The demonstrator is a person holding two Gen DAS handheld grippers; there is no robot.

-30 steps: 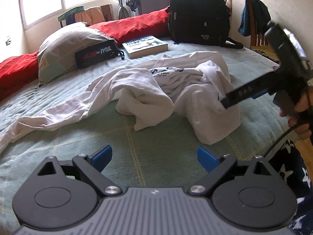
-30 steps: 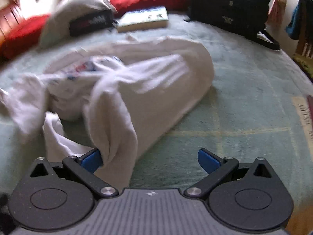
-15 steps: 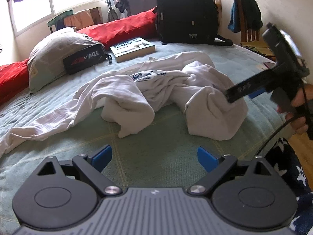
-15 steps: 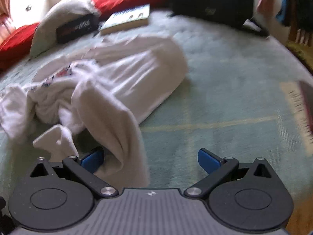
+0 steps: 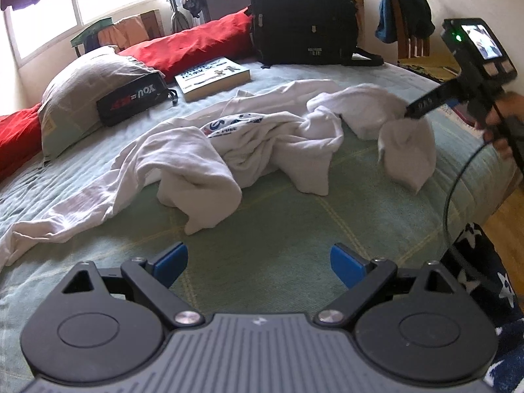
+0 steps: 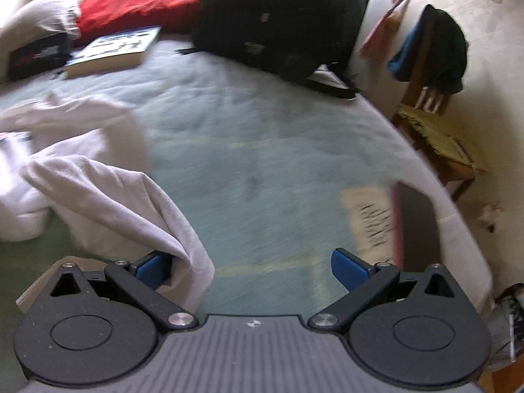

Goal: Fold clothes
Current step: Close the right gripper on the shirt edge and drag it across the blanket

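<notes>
Item: white garment [image 5: 249, 144], long-sleeved, printed panel partly showing. Location: heaped mid-bed on green bedspread [image 5: 288, 229], one sleeve trailing far toward the left edge, the opposite end raised into a peak at the right side. Condition: crumpled, twisted on itself, unfolded; task judged at its opening stage, spreading flat not yet done.

Handling, judged: light, soft, limp knit; no stiffness to hold a shape once lifted; low slip risk between padded fingers, though thin single layers liable to pull free. Drags and bunches over the bedspread rather than sliding clean. Not fragile. Best holds: hem corners, shoulder seams or cuff ends, where doubled fabric gives bulk; mid-panel pinches likely only to tent the cloth.

Tool, left gripper [image 5: 258, 263]: blue fingers spread wide, nothing between them, held low over bare bedspread, near the heap but clear of it.

Tool, right gripper [image 6: 250, 267]: fingers spread wide, not clamped; fold of the garment draped against the inner side of its left finger only, the other finger clear. In left wrist view, tip pressed into the raised peak; whether cloth is merely hooked there cannot be told.

Surroundings: black backpack [image 5: 303, 16], book [image 5: 213, 77], grey pillow [image 5: 85, 88], red bolster [image 5: 193, 44], all well apart from the garment at the head of the bed.
</notes>
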